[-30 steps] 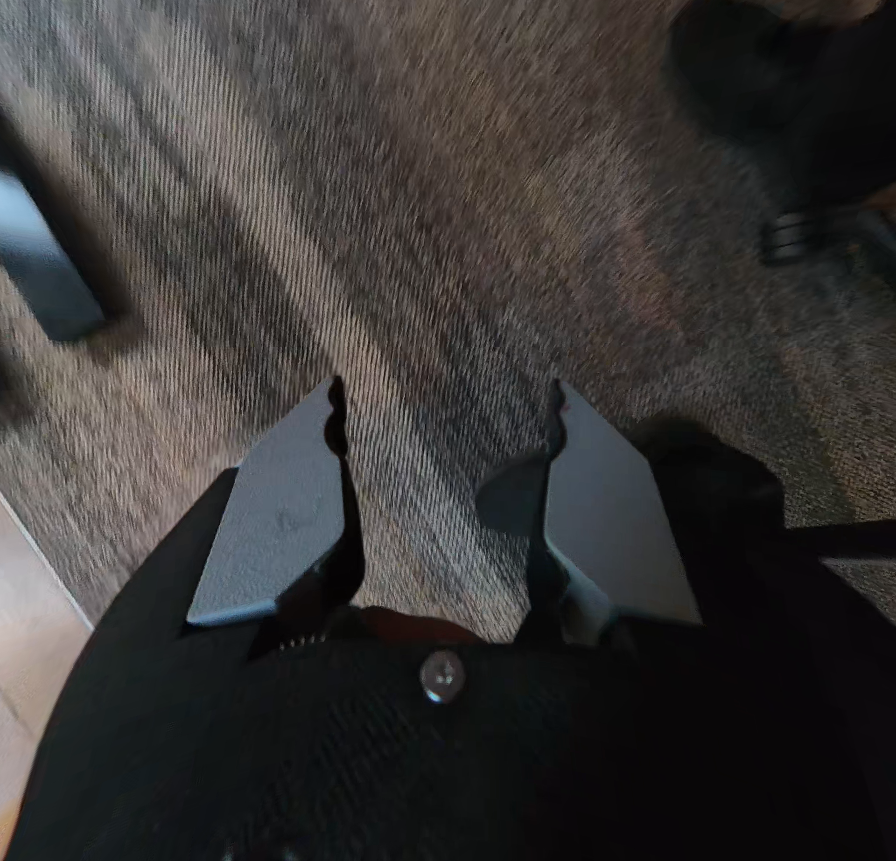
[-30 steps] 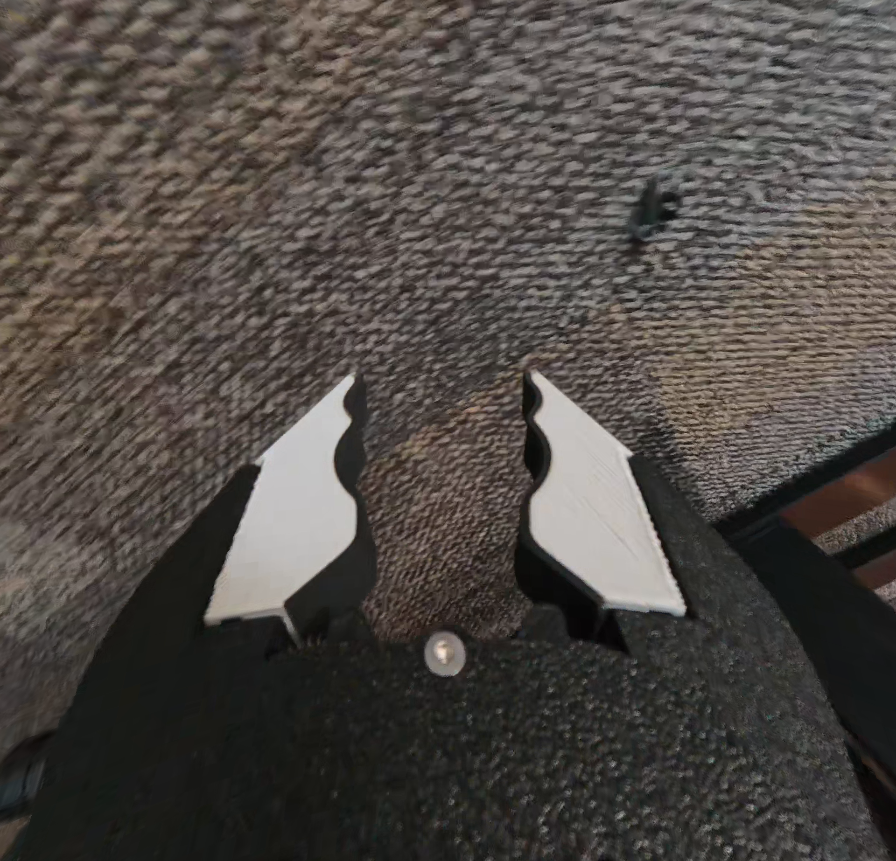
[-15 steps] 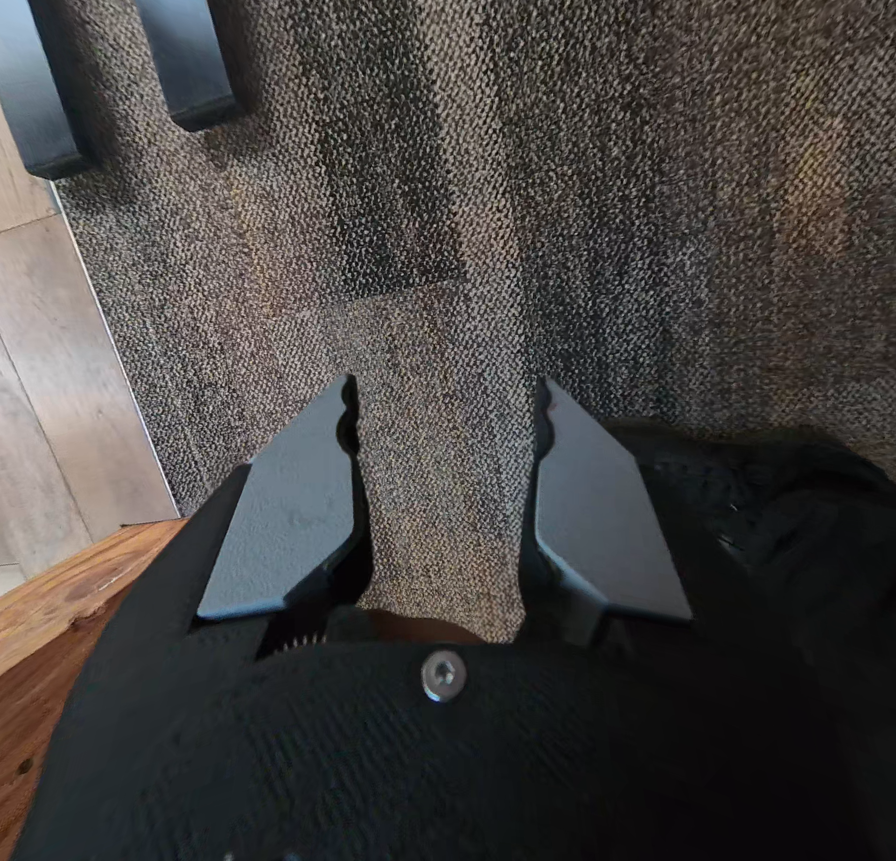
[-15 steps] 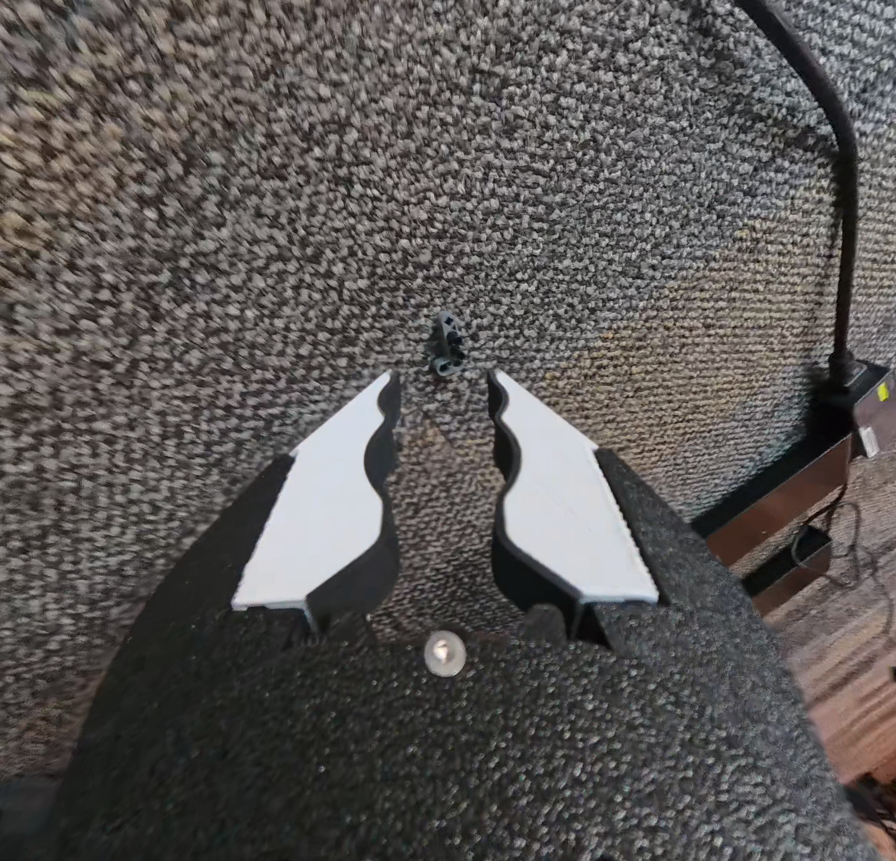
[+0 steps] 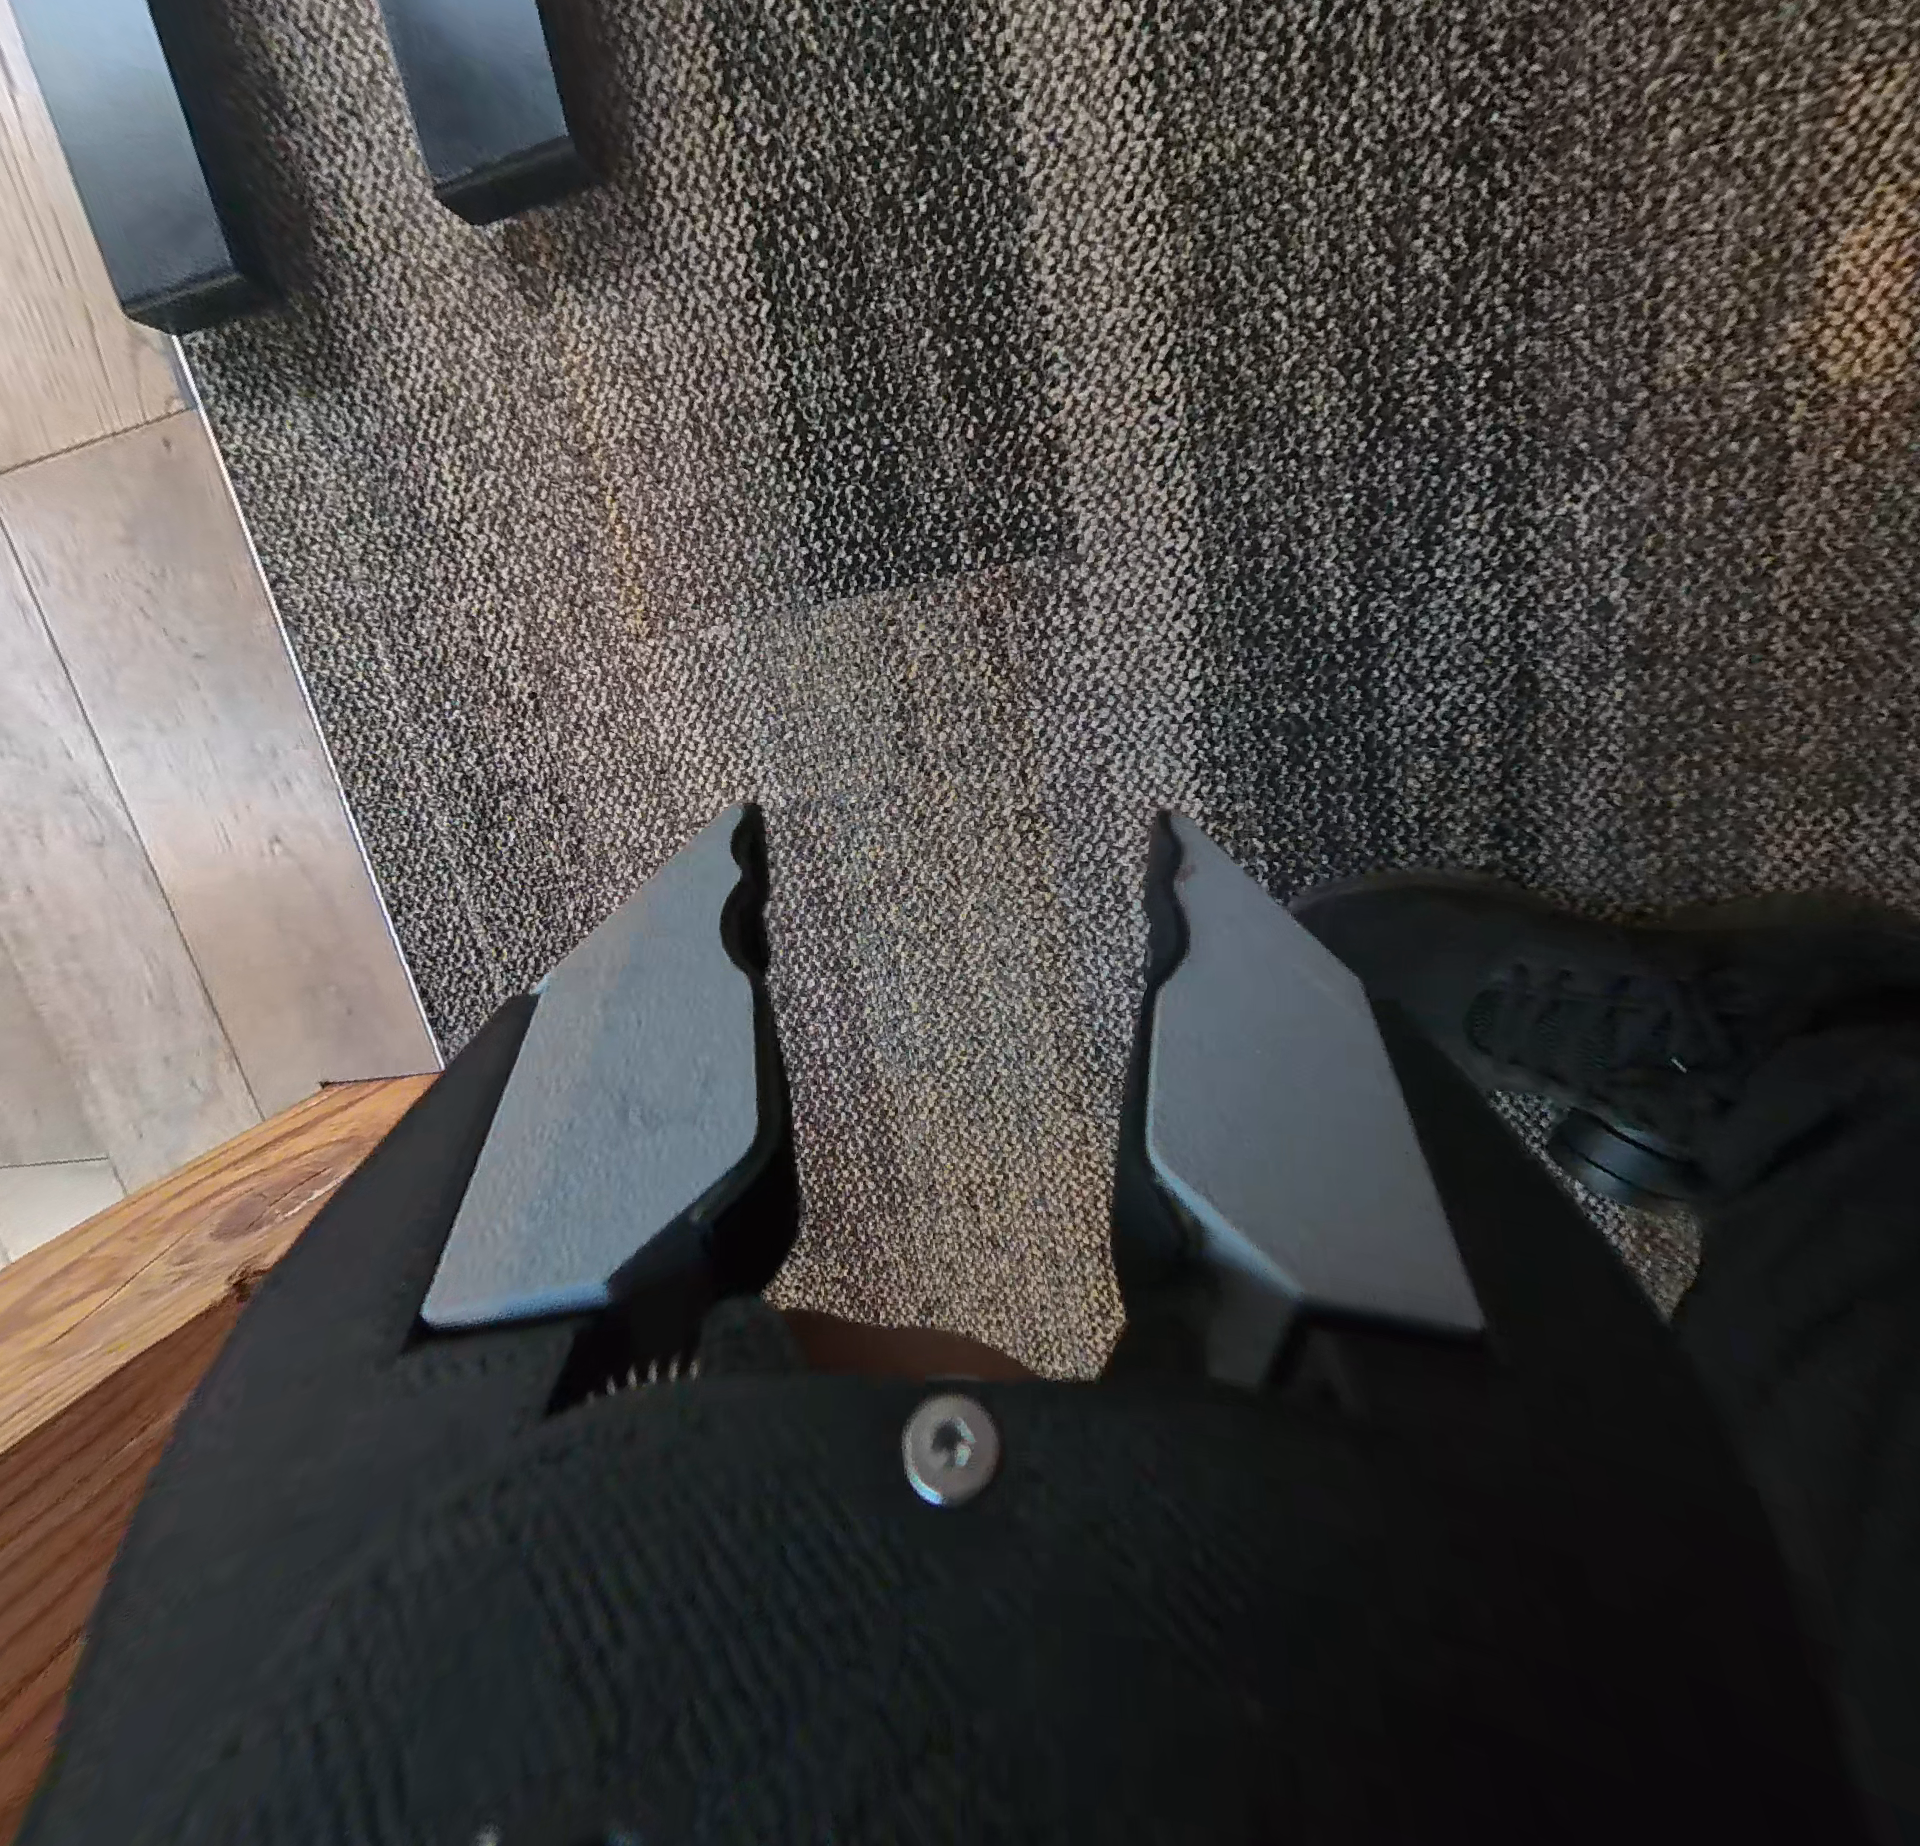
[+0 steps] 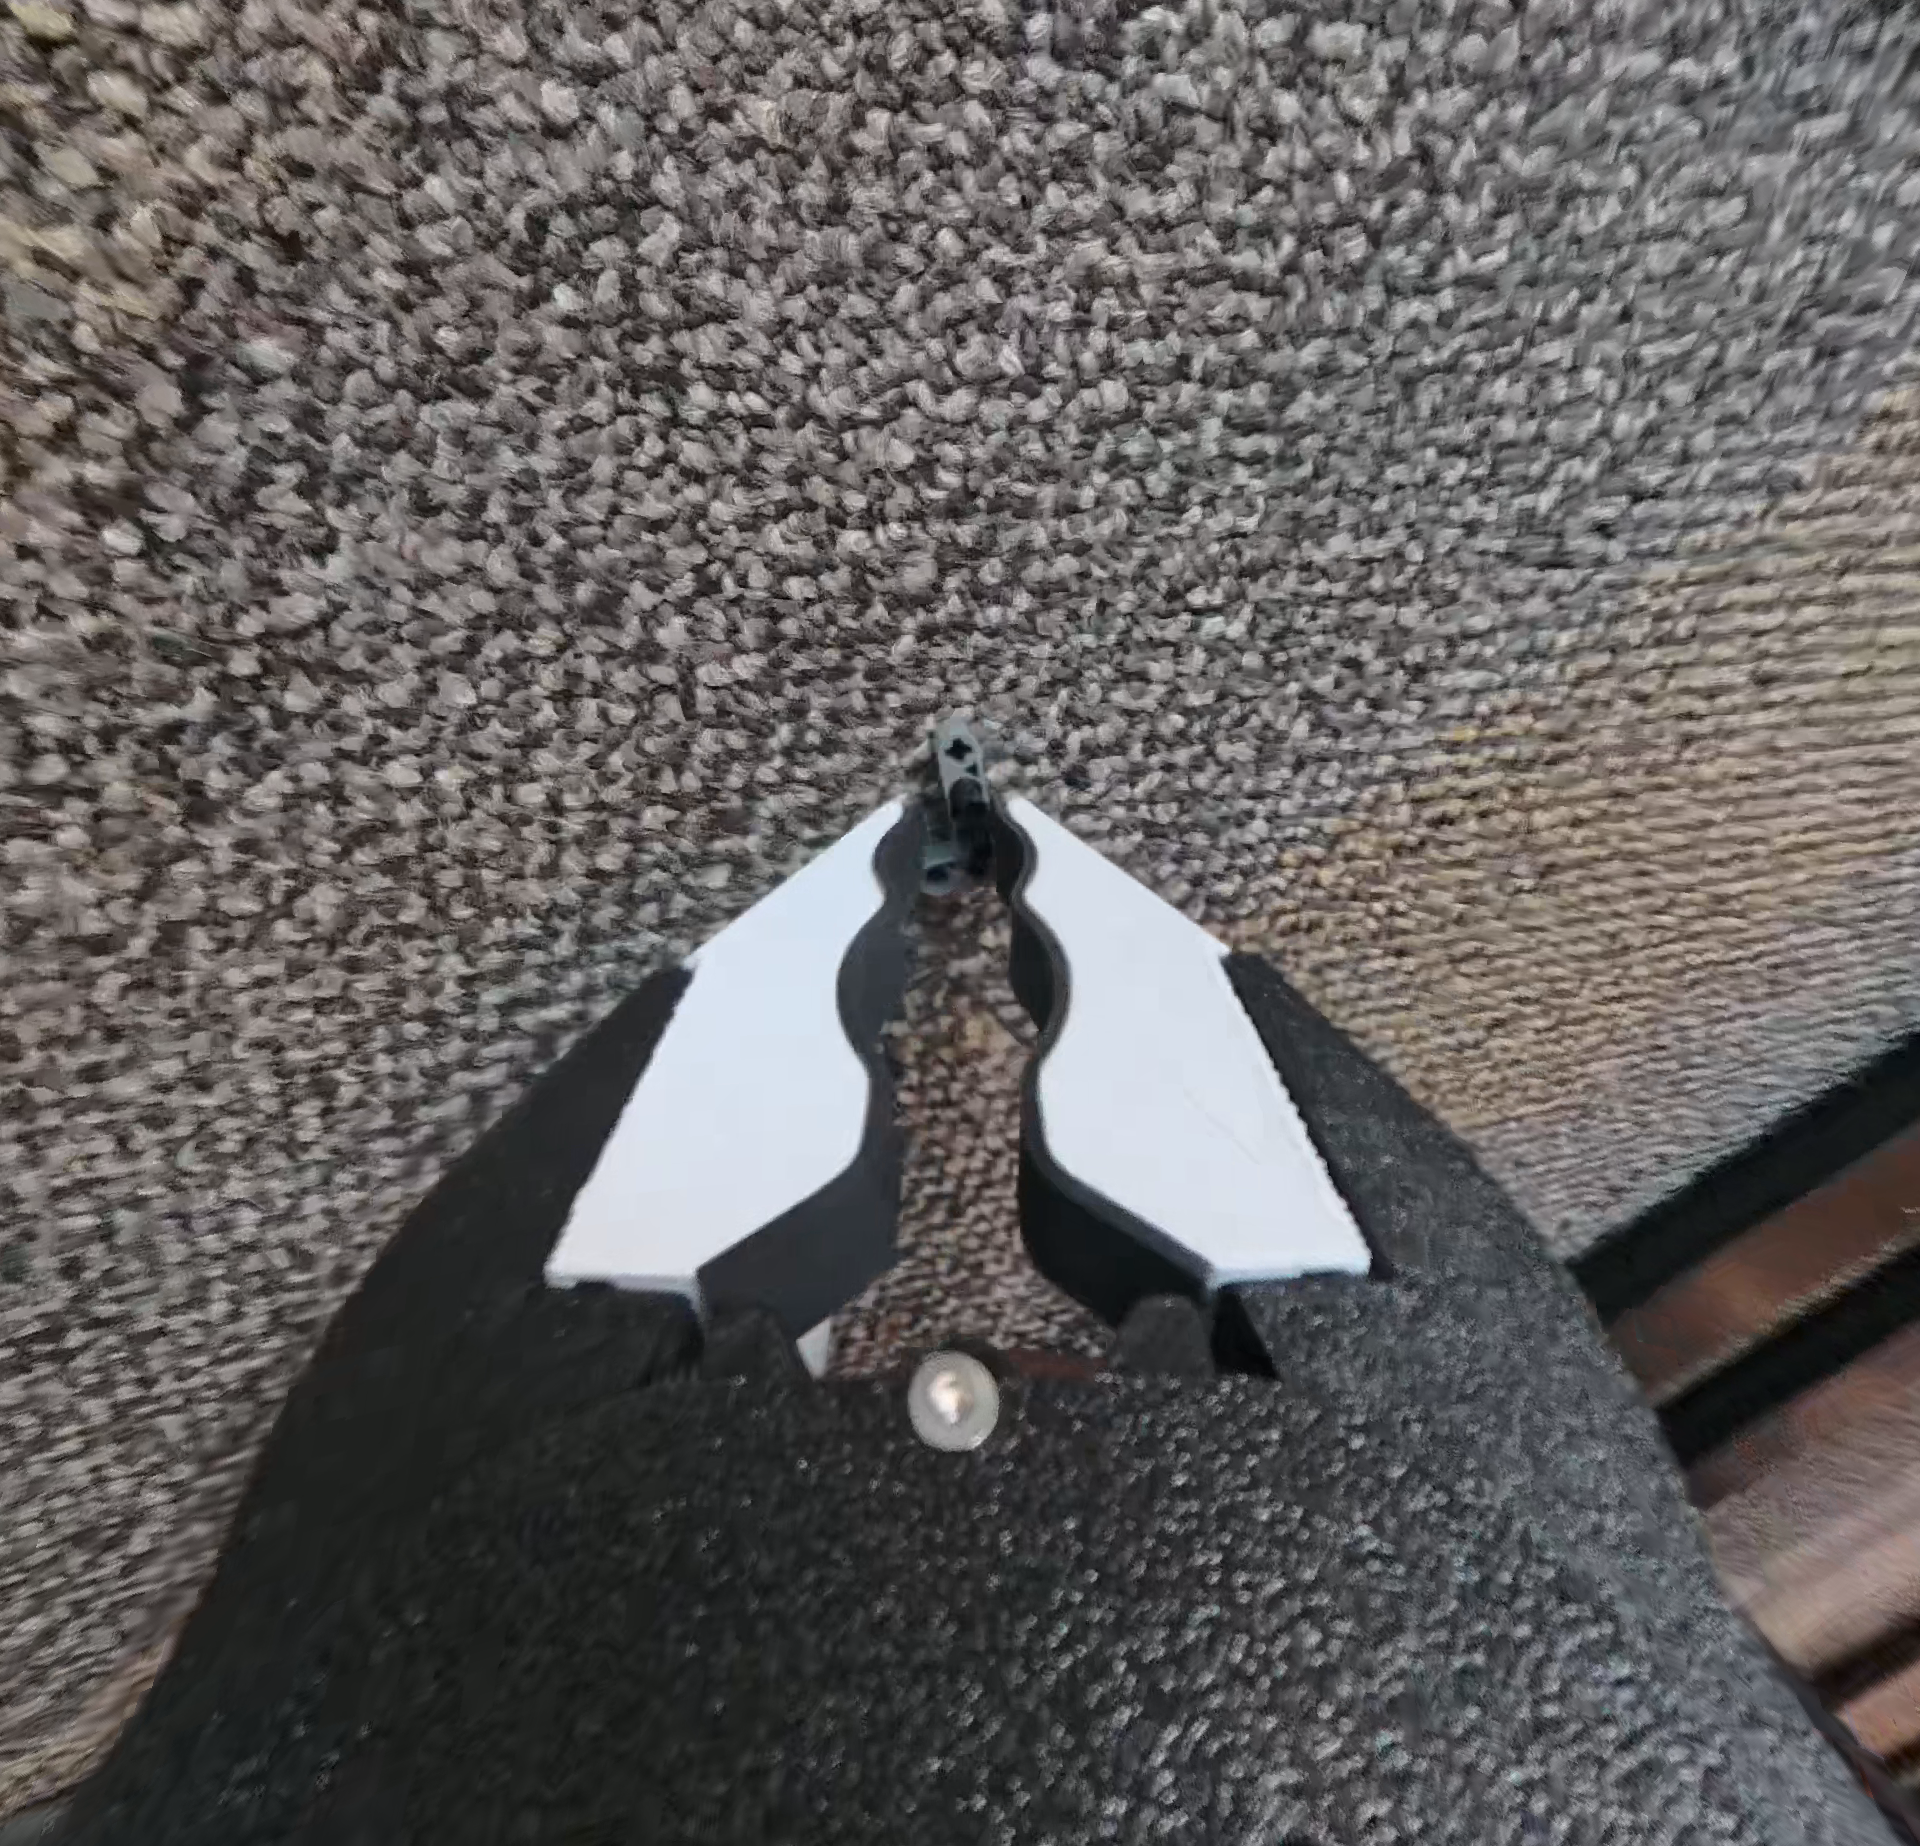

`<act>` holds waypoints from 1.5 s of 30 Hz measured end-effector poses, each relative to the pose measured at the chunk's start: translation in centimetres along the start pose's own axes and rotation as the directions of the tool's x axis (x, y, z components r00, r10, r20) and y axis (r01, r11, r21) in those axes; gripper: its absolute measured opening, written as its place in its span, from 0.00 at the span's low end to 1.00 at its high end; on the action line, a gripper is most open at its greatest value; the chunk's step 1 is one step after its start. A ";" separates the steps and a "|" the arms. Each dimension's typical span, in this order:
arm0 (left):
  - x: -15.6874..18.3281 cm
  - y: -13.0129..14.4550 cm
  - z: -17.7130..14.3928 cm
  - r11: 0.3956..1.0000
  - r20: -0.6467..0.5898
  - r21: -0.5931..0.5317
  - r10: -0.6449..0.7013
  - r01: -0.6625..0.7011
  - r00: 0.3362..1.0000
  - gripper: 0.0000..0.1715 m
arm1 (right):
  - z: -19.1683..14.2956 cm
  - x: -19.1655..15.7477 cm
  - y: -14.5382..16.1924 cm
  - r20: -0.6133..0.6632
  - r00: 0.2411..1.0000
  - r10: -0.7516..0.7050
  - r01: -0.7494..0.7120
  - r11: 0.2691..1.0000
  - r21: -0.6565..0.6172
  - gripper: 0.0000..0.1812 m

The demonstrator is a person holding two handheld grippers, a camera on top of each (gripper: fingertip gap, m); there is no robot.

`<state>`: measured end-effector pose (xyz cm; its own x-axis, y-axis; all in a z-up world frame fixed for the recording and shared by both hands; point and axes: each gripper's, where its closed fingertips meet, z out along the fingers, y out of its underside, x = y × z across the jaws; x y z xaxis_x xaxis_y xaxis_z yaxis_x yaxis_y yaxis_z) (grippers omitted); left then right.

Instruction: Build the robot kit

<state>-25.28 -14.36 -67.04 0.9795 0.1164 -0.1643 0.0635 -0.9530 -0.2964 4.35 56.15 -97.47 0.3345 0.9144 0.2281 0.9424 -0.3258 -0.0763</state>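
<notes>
In the right wrist view a small dark grey plastic connector piece [image 6: 957, 797] lies on the speckled grey carpet [image 6: 935, 342]. My right gripper [image 6: 954, 817] is down at the carpet and its white fingertips are closed in on the piece from both sides. In the left wrist view my left gripper [image 5: 958, 832] is open and empty. It hangs well above the carpet [image 5: 1039, 394], pointing down.
Two black furniture legs [image 5: 488, 61] stand at the top left of the left wrist view, beside a grey plank floor [image 5: 125, 757]. A wooden surface [image 5: 125, 1308] is at the lower left. A person's black shoe [image 5: 1621, 1038] rests at the right. A dark frame edge [image 6: 1745, 1183] crosses the right wrist view's right side.
My right gripper moved onto the small piece, dropped toward the carpet and its fingers closed around it. The left gripper stopped swinging and now holds still, open.
</notes>
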 end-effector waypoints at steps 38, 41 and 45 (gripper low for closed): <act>10.2 1.6 -16.7 0.912 -0.038 0.294 -0.288 0.286 0.957 0.33 | -80.2 -45.8 17.2 0.032 0.583 -0.812 0.312 0.260 0.914 0.04; 11.3 -0.1 -20.5 0.835 -0.129 0.394 -0.362 0.383 0.923 0.32 | -82.4 -45.0 19.4 -0.018 0.607 -0.795 0.299 0.207 0.932 0.04; 12.1 -1.5 -23.9 0.826 -0.171 0.398 -0.362 0.400 0.917 0.37 | -83.3 -44.7 21.0 -0.033 0.605 -0.795 0.279 0.173 0.945 0.04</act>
<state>-9.01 -18.19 -46.12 0.9075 0.4033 0.1174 0.3681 -0.6287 -0.6850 8.82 -11.60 -28.43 -0.5471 0.8047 0.2307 0.2610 0.4258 -0.8664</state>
